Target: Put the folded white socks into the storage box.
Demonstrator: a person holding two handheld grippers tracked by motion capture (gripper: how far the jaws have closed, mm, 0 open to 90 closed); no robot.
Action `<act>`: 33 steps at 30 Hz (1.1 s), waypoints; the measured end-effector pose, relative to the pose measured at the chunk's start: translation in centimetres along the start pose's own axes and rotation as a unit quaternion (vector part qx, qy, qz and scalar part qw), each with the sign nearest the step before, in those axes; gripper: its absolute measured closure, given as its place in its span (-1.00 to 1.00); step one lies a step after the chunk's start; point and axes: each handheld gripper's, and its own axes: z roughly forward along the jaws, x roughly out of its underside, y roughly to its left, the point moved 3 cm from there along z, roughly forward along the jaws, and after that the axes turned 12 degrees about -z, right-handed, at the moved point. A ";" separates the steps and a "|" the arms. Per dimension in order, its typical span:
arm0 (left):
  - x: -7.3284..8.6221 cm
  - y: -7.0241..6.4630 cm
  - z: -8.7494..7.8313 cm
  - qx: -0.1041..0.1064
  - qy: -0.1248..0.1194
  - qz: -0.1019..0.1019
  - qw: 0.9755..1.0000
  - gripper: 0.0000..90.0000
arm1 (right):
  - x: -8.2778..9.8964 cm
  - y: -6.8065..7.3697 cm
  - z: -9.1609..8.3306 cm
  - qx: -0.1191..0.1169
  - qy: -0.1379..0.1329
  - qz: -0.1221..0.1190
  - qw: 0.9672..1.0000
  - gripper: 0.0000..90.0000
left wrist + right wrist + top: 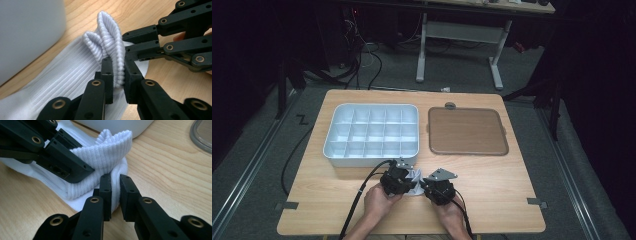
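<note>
Fingers of left gripper and right gripper each pinching white sock cuff, wooden table

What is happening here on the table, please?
A person holds a gripper in each hand and works on a white ribbed sock lying at the near edge of the wooden table. The left gripper has its jaws closed on the sock's ribbed cuff, and the right gripper pinches the cuff beside it. Behind them stand a white plastic tray with many empty compartments and, to its right, a brown flat lid, both untouched.
</note>
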 end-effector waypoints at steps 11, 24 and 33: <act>-0.2 -0.3 -1.3 0.037 -0.012 -0.004 0.999 0.43 | -0.2 -0.3 0.1 -0.006 -0.002 0.013 1.000 0.54; -1.0 0.4 -5.8 0.052 -0.070 -0.022 0.996 0.13 | -0.5 -1.3 -3.8 -0.001 -0.044 0.024 0.999 0.52; -0.5 3.6 -9.0 0.000 -0.112 -0.043 0.993 0.12 | -2.5 0.4 -5.3 -0.016 -0.062 -0.024 0.998 0.59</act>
